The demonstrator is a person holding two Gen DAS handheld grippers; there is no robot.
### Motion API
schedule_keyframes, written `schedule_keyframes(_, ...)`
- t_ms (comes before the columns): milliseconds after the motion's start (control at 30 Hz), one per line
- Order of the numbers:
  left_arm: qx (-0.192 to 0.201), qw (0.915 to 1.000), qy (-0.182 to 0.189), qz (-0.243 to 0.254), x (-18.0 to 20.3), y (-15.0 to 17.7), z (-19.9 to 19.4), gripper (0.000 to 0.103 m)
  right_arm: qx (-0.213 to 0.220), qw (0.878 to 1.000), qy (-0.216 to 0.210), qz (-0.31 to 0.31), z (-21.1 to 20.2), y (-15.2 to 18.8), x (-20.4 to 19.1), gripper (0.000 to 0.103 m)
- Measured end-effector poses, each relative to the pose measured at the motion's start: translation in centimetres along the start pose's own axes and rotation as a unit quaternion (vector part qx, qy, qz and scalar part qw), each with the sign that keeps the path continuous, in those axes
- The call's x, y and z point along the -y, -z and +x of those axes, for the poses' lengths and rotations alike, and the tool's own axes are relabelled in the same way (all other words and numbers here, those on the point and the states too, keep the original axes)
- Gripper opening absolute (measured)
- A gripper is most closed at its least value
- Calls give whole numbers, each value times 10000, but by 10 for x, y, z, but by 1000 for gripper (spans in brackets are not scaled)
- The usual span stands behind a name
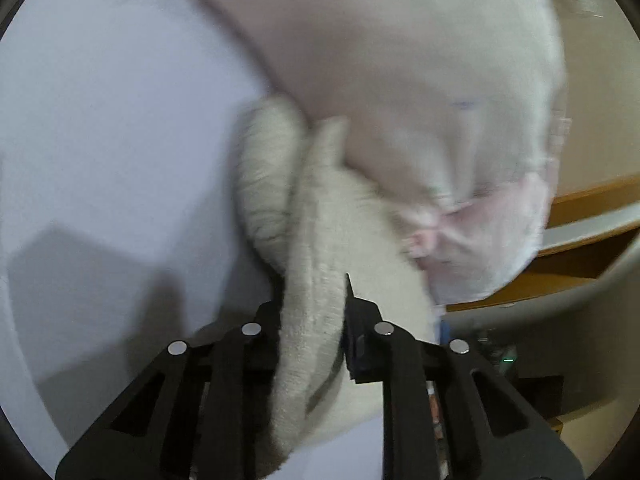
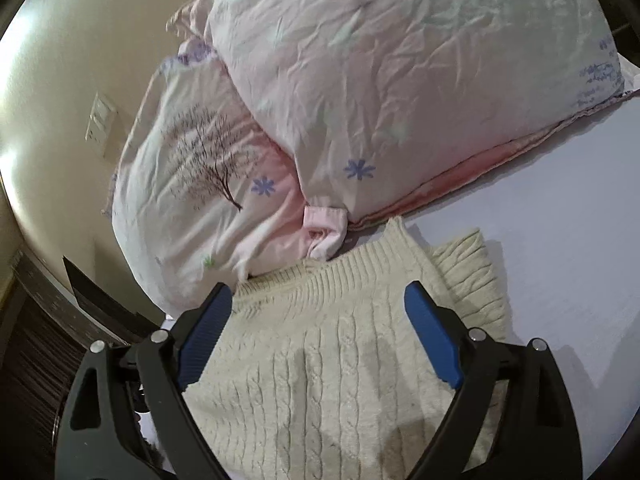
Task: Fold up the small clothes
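My left gripper [image 1: 312, 312] has its fingers [image 1: 362, 334] pinched on a thick fold of the cream knit sweater [image 1: 316, 240], which bunches up between them and rises ahead in a blurred roll. Beyond it, in the left wrist view, a pale pillow [image 1: 420, 80] fills the upper frame, with the white bed sheet [image 1: 100, 140] to the left and wooden furniture [image 1: 592, 200] at the far right.

My right gripper [image 2: 320, 304] hovers with its blue-padded fingers [image 2: 434, 340] spread wide, holding nothing. Below them the sweater [image 2: 320, 360] lies flat on the bed sheet [image 2: 568, 220], ribbed edge away from me, another knit layer showing at its right. Past that edge a small pink garment [image 2: 324, 232] sits against two floral pillows [image 2: 400, 80], the wall [image 2: 80, 60] behind
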State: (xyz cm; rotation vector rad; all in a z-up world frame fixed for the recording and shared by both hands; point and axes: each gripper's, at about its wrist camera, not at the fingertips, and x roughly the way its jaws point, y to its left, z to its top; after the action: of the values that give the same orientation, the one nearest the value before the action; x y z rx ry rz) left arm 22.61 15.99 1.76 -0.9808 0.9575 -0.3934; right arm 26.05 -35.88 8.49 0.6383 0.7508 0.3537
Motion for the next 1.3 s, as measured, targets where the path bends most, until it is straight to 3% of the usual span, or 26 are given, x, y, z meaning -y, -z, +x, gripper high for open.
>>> schedule_keyframes(133, 59, 9937, 746, 836, 94, 13, 9, 17, 285, 9996, -10, -66, -17, -10, 0, 88)
schedule_keyframes(233, -291, 9801, 1177, 1573, 166, 43, 59, 17, 616, 9974, 272, -240, -36, -20, 5, 88)
schedule_keyframes(300, -741, 9708, 1238, 1919, 201, 72, 123, 17, 743, 9959, 475, -203, -44, -26, 15, 88)
schedule_keyframes(433, -1781, 9573, 864, 2109, 225, 114, 238, 18, 805, 9927, 893, 84, -57, -39, 47, 88)
schedule_keyframes(467, -2134, 9530, 979, 1916, 225, 123, 256, 18, 806, 9925, 898, 171, -60, -41, 53, 88)
schedule_keyframes(500, -2357, 9472, 1337, 1713, 225, 127, 261, 18, 805, 9926, 870, 269, -63, -43, 58, 88)
schedule_keyframes(567, -2305, 9394, 1914, 1669, 230, 126, 243, 30, 732, 9936, 766, 389, -65, -45, 63, 93)
schedule_keyframes(600, -2052, 9415, 1970, 1807, 232, 121, 226, 57, 621, 9947, 679, 448, -63, -46, 64, 97)
schedule_keyframes(633, -1724, 9467, 1923, 1926, 231, 115, 207, 81, 464, 9959, 586, 515, -59, -46, 66, 98)
schedule_keyframes(700, -842, 9640, 1361, 2123, 218, 97, 164, 86, 30, 9971, 356, 671, -47, -44, 67, 100)
schedule_keyframes(800, -298, 9737, 207, 2249, 189, 82, 132, 90, -729, 9938, 312, 785, -22, -37, 67, 100)
schedule_keyframes(833, -332, 9749, -111, 2198, 176, 80, 130, 90, -879, 9925, 392, 749, -17, -33, 65, 100)
schedule_keyframes(967, -848, 9763, -471, 1935, 154, 88, 144, 90, -1476, 9858, 560, 579, 6, -18, 59, 100)
schedule_keyframes(1133, -1298, 9632, -842, 2199, 152, 111, 175, 90, -1391, 9872, 758, 200, 6, -9, 49, 97)
schedule_keyframes(1167, -1354, 9616, -838, 2237, 151, 118, 178, 90, -1461, 9866, 710, 165, 10, -6, 45, 77)
schedule_keyframes(1233, -1259, 9594, -850, 2378, 153, 123, 181, 88, -1412, 9882, 577, 152, 9, -3, 43, 59)
schedule_keyframes(1267, -1235, 9577, -879, 2446, 154, 124, 179, 80, -1417, 9889, 393, 226, 9, -1, 42, 47)
schedule_keyframes(1300, -1243, 9569, -903, 2465, 152, 120, 176, 65, -1380, 9897, 325, 218, 8, 1, 39, 44)
